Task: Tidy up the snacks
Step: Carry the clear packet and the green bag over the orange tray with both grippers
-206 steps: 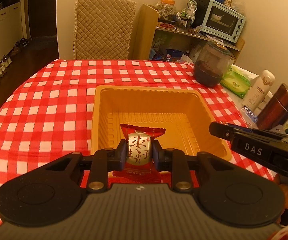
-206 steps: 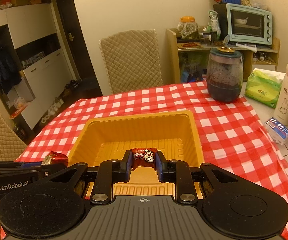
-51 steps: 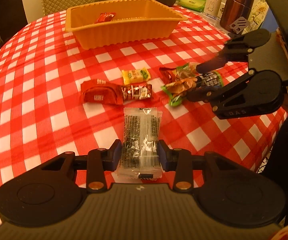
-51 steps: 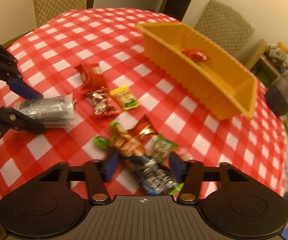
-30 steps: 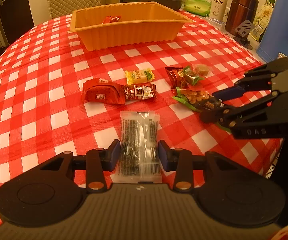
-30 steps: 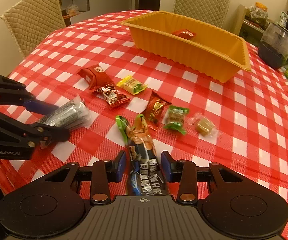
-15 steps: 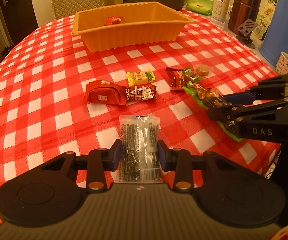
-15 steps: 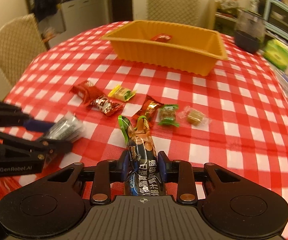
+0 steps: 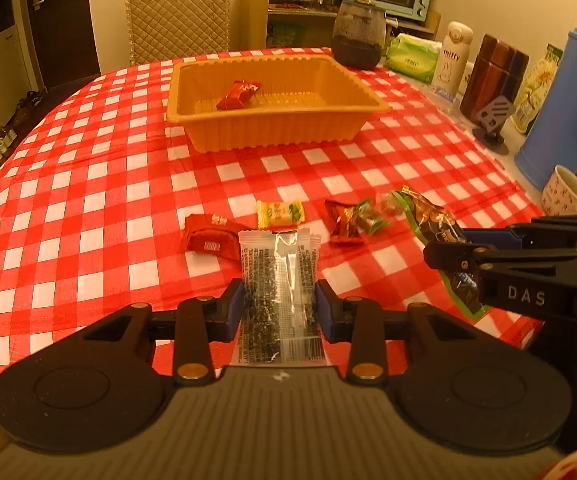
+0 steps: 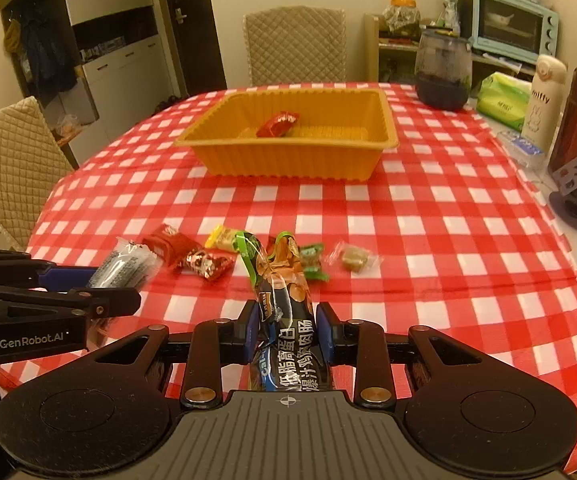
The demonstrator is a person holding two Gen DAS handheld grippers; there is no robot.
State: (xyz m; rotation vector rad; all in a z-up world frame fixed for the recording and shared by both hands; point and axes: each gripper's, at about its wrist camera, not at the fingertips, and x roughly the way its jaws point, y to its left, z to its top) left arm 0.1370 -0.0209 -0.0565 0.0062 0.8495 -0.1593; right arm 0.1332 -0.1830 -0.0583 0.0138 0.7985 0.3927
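Observation:
My left gripper [image 9: 279, 307] is shut on a clear packet of dark seaweed [image 9: 278, 280] and holds it above the checked table; the packet also shows in the right wrist view [image 10: 126, 266]. My right gripper [image 10: 287, 330] is shut on a long dark sausage packet with green ends [image 10: 284, 300], also seen in the left wrist view [image 9: 436, 236]. The orange tray [image 9: 280, 130] stands further back with one red snack [image 9: 238, 94] inside. Loose snacks lie between: a red packet [image 9: 208, 236], a yellow candy [image 9: 280, 213], a red-brown candy [image 9: 342, 226], a green one [image 10: 312, 262].
A dark jar [image 10: 442, 70], green wipes [image 10: 502, 100], a white flask [image 10: 544, 104], a brown flask [image 9: 492, 78], a blue jug [image 9: 564, 104] and a mug [image 9: 566, 196] line the table's right side. Chairs stand behind [image 10: 294, 46] and to the left [image 10: 8, 168].
Both grippers have lifted with their packets and tilted up, so the tray and room show higher. The loose snacks on the cloth have not moved.

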